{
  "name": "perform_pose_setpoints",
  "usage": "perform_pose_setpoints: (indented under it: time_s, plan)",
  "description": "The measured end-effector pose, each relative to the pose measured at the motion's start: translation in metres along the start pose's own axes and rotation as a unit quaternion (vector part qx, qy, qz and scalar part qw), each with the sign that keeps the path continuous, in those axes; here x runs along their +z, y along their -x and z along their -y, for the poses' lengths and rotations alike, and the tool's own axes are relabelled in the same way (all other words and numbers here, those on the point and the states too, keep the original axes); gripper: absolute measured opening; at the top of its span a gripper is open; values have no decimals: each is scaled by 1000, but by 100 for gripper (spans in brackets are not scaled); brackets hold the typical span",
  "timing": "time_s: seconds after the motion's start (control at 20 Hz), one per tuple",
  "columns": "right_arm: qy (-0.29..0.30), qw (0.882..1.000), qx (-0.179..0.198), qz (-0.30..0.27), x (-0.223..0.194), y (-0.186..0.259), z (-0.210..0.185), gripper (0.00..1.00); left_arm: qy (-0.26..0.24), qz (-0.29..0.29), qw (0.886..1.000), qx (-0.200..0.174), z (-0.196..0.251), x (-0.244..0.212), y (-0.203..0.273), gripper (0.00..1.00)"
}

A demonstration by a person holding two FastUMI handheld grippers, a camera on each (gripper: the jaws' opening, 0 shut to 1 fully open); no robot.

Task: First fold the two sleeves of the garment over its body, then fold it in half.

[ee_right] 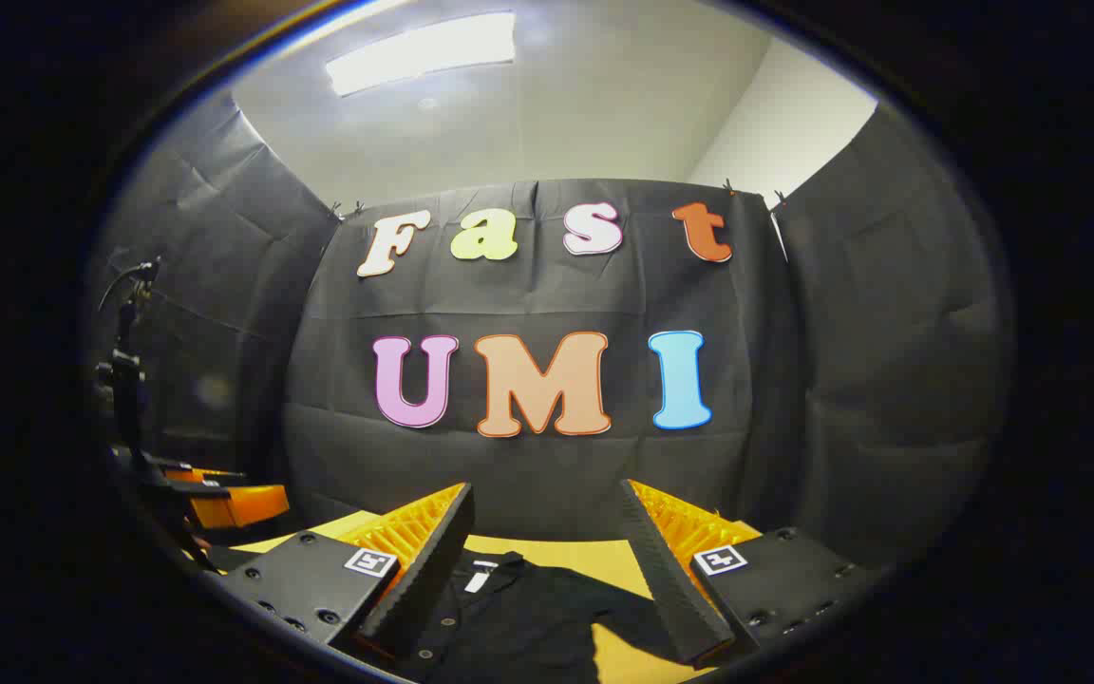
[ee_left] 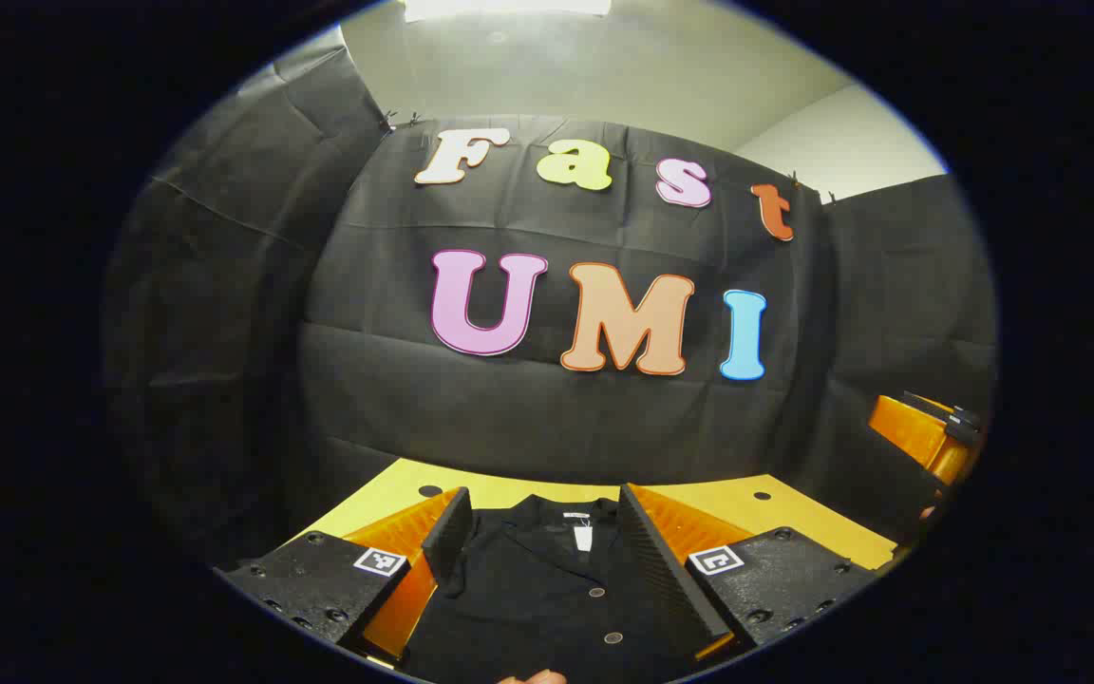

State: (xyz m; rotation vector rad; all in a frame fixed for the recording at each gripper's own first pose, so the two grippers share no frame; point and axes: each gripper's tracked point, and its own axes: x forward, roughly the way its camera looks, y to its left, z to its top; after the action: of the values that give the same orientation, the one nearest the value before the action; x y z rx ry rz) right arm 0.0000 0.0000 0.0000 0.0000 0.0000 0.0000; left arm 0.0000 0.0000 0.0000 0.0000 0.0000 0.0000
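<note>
A black button-front garment with a collar and a small white neck label [ee_left: 547, 579] is laid flat on the yellow table top [ee_left: 794, 518], collar toward the booth's back wall, presumably so both sleeves can be reached from the near side. In the left gripper view the left gripper [ee_left: 537, 546] is held above the garment's chest, fingers spread wide, nothing between them; collar and button placket are framed in the gap. The gripper appears raised clear of the cloth, not touching, though contact at the lower edge cannot be judged.

In the right gripper view the right gripper [ee_right: 547, 570] is likewise held wide open and empty, aimed past the garment's shoulder, with a short sleeve [ee_right: 618, 608] seen spread outward on the table. That sleeve is judged unfolded, so the first sleeve fold looks not yet done. The right gripper's placement is read as a line-up for that sleeve.

The other gripper's orange body [ee_right: 229, 503] is seen at the left edge, well apart.
</note>
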Motion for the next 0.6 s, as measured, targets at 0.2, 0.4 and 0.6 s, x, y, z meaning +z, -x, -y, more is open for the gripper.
perform_pose_setpoints:
  time_s: [0.2,0.4,0.6]
  plan:
    - [-11,999,-28,-22,-14,1,25,97,9,14,1000,-17,6,7,-12,92]
    - [-15,998,-66,-6,-6,2,38,97,14,30,999,-26,7,18,-32,92]
    - [-8,997,-75,5,-3,0,24,97,2,33,999,-43,2,24,-37,92]
